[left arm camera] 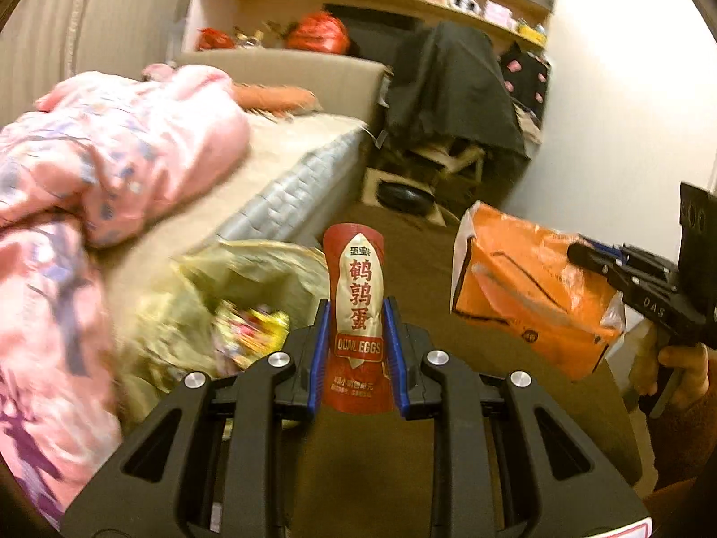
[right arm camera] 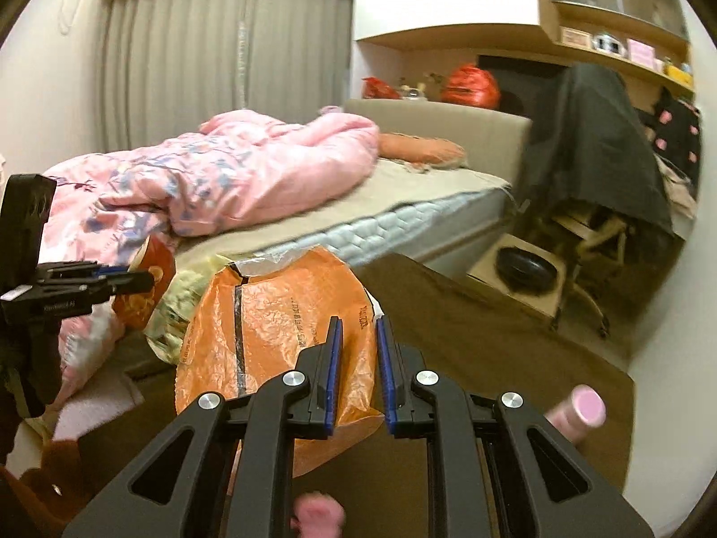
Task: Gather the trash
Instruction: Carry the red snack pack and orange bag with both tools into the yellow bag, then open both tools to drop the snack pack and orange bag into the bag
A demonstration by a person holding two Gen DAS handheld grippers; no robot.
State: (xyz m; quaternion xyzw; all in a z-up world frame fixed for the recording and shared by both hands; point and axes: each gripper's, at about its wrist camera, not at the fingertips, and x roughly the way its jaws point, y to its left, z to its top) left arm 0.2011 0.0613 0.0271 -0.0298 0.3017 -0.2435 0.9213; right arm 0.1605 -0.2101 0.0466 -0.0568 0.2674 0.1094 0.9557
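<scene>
From the left wrist view, the left hand-held gripper was clenched on a red quail-egg pouch, its blue pads pressing the pouch's lower half while the top stood free above them. The pouch was soft and pinched low, so it could have folded over or slid out if the hand swung. A yellowish trash bag lay open at the foot of the bed, beside the pink quilt; its mouth looked slack and blurred, so a drop aimed from above might have missed the opening. To the right, the right hand-held gripper held an orange wrapper by one edge.

From the right wrist view, the right hand-held gripper was closed with its jaws nearly together, grasping the orange wrapper by a thin bit of film. The crinkled sheet hung wide to the left of the pads, so the grip looked slight; it could have torn or slipped free onto the brown floor covering. The left hand-held gripper was close by, so the two might have collided near the bag.
</scene>
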